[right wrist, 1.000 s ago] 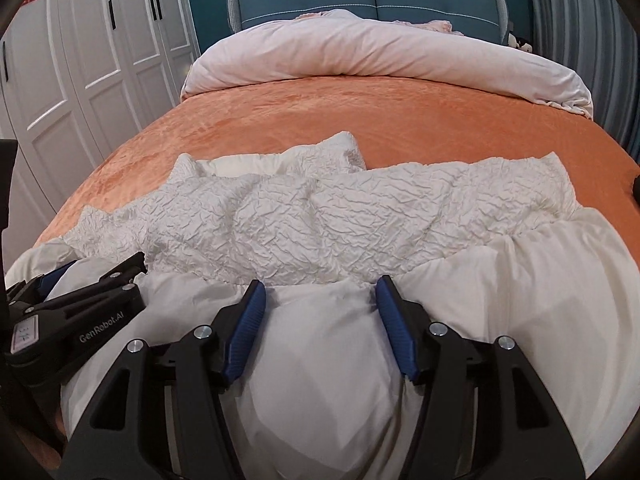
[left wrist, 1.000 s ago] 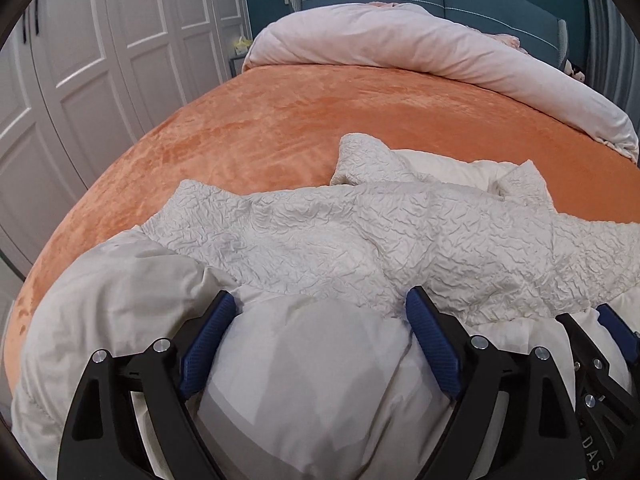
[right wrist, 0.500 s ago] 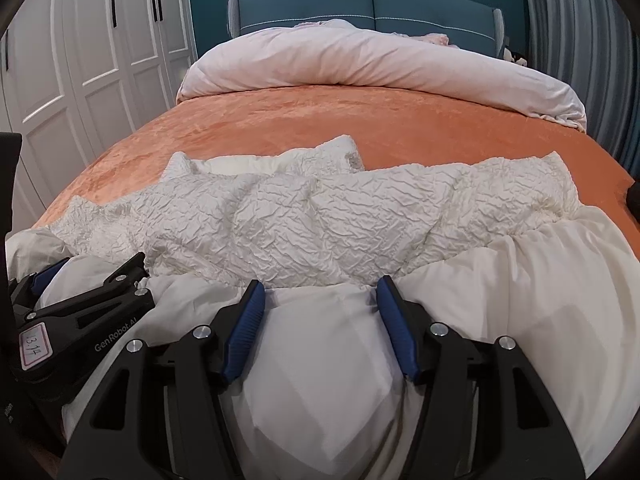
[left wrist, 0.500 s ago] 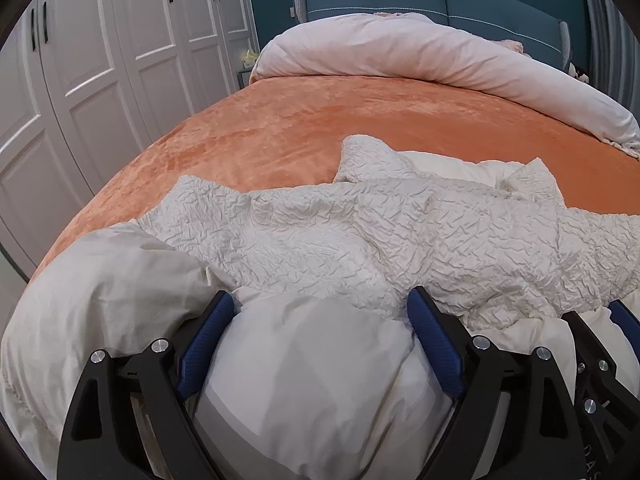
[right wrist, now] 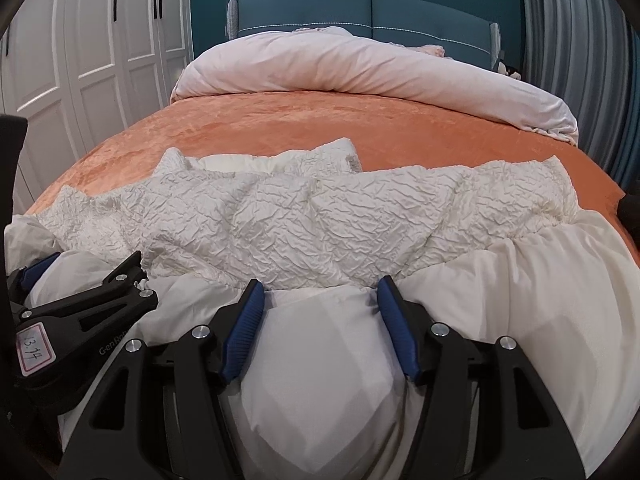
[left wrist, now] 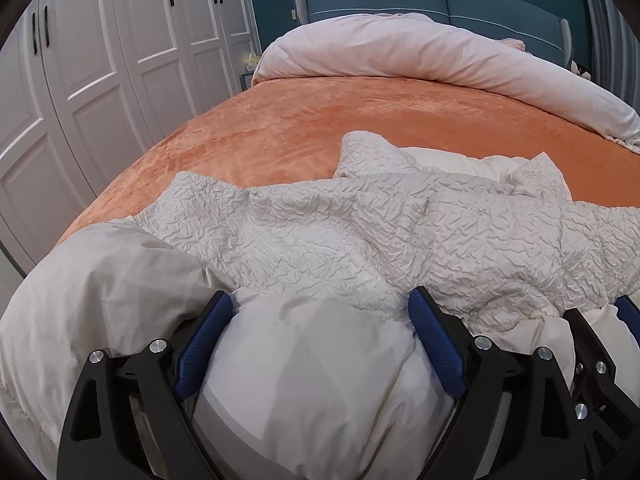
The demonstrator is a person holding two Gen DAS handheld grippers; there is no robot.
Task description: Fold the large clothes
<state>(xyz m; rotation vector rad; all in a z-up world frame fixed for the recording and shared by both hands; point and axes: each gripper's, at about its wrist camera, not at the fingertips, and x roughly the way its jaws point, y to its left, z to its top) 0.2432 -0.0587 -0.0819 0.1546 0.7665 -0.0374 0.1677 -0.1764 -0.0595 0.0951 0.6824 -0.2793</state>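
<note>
A large cream garment lies across the near half of the orange bed. Its crinkled upper part [left wrist: 360, 232] [right wrist: 320, 216] lies beyond a smooth skirt part [left wrist: 304, 380] [right wrist: 320, 368]. My left gripper [left wrist: 320, 312] is open, with smooth fabric bulging between its blue fingers [left wrist: 436, 336]. My right gripper [right wrist: 320, 300] is open too, with smooth fabric between its fingers [right wrist: 396, 328]. The two grippers sit side by side at the garment's near edge; the left gripper's body [right wrist: 80, 320] shows at the left of the right wrist view.
The orange bedspread [left wrist: 320, 128] [right wrist: 320, 124] stretches beyond the garment. A rolled pale pink duvet [left wrist: 420, 52] [right wrist: 360, 64] lies before the blue headboard [right wrist: 360, 12]. White wardrobe doors [left wrist: 100, 60] line the left side. A grey curtain [right wrist: 580, 60] hangs at right.
Both views have tilted up and drawn back a little, so more wardrobe and headboard show. The jaws keep the same spread around the smooth fabric.
</note>
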